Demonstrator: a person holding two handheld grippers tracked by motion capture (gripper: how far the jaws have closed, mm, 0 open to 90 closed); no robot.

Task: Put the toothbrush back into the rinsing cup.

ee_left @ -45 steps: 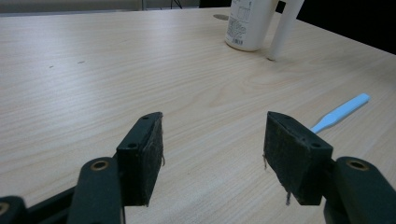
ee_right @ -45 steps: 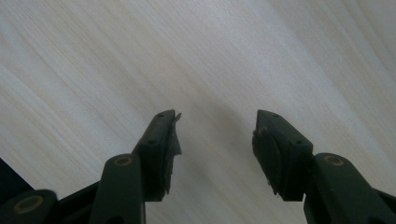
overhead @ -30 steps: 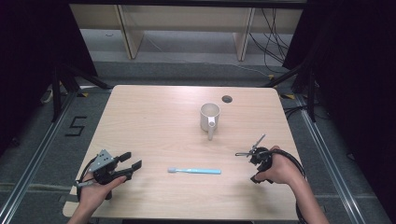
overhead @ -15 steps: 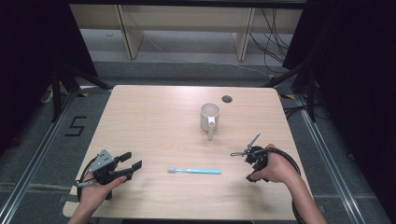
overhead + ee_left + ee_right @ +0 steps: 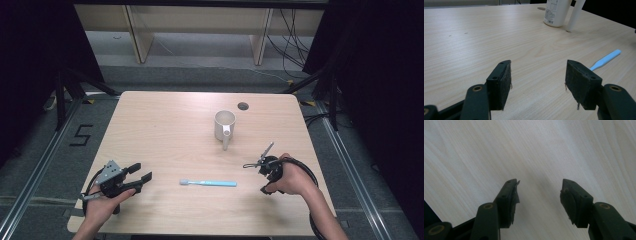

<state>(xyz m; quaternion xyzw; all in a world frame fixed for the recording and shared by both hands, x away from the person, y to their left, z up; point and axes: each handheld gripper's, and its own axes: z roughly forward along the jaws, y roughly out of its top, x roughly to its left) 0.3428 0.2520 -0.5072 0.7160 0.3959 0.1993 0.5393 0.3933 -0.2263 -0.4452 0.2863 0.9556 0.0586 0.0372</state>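
Left gripper view: mug (image 5: 556,12) cut off by the top edge, rim and upper handle out of frame; print on its label too small to read. Toothbrush (image 5: 606,59) half hidden behind the jaw at 4 o'clock, head end unseen. High view: bristles on the toothbrush too small to make out. Right gripper (image 5: 258,161) jaws thin and tiny there, gap hard to judge.

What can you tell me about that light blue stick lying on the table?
It is a toothbrush, light blue with a white, paler head at its left end in the high view. It looks like plastic. It lies flat on the wooden table, crosswise near the front edge, between the two hands, below the mug. Nothing touches it.
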